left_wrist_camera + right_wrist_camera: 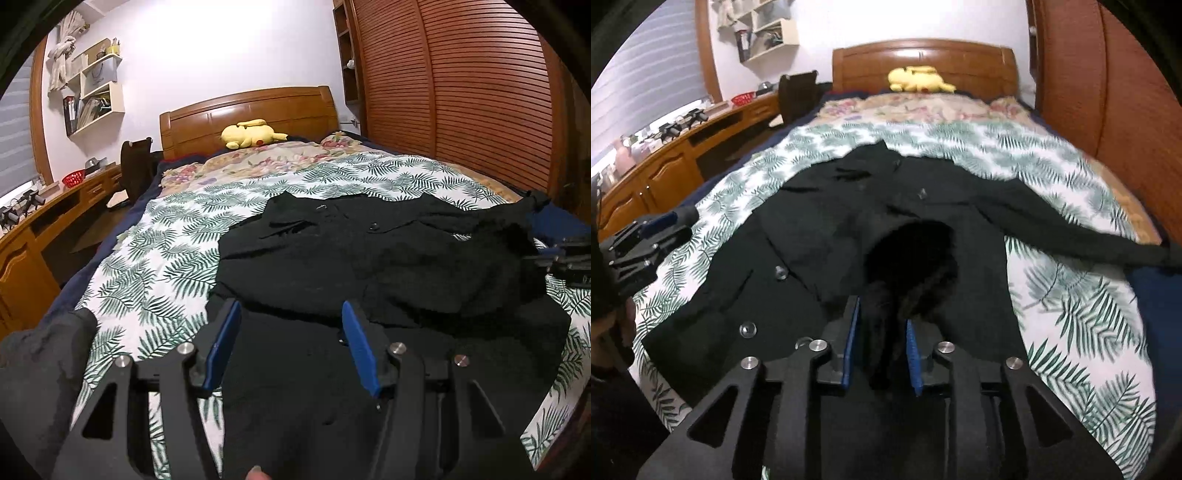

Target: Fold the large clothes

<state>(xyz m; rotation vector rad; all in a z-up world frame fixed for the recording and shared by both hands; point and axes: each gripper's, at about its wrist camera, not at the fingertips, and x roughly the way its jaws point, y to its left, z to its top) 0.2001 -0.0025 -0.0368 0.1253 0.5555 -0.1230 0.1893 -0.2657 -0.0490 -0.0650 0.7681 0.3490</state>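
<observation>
A large black buttoned coat (388,258) lies spread across the leaf-print bedcover (147,266), collar toward the headboard. My left gripper (291,332) hovers open over the coat's near hem, with nothing between its blue pads. In the right wrist view the coat (820,229) fills the middle, and one sleeve (1089,236) stretches off to the right. My right gripper (882,332) stands slightly open, and a bunched fold of black fabric hangs loosely between its pads. The left gripper (646,236) shows at that view's left edge, and the right gripper (565,258) at the left wrist view's right edge.
A yellow plush toy (251,133) lies by the wooden headboard (251,110). A slatted wooden wardrobe (461,92) runs along the bed's right side, and a wooden desk (29,251) along its left. Wall shelves (96,99) hang above the desk. A dark sleeve (40,362) is at lower left.
</observation>
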